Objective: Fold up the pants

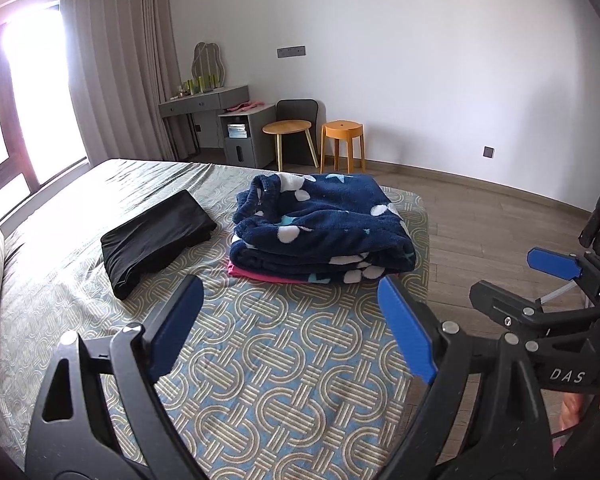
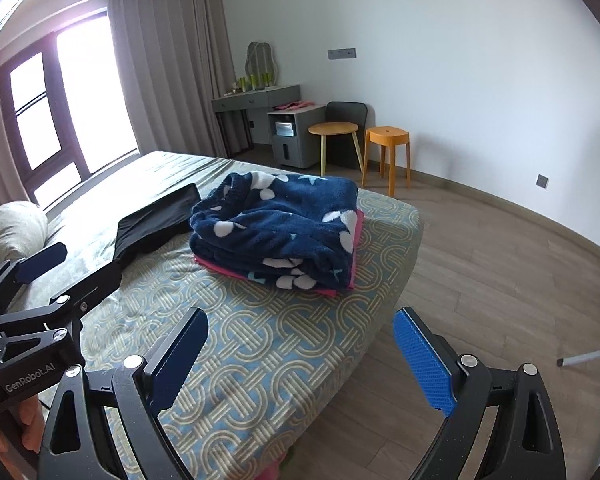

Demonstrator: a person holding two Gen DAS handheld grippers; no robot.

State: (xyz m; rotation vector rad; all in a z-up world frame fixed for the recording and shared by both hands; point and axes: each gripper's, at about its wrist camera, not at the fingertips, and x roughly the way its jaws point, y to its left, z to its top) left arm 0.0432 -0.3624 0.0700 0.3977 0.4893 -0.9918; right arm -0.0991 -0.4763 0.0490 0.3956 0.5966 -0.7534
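Note:
Navy fleece pants with white spots lie folded in a thick bundle on the patterned bed cover. They rest on a flat pink garment. My left gripper hovers open above the cover, short of the bundle, with nothing between its blue pads. To its right my right gripper is also open and empty, near the bed's corner. Neither gripper touches the cloth.
A folded black garment lies left of the bundle, and a pillow sits at the far left. Beyond the bed stand an orange stool, a round side table and a grey desk. Wooden floor lies to the right.

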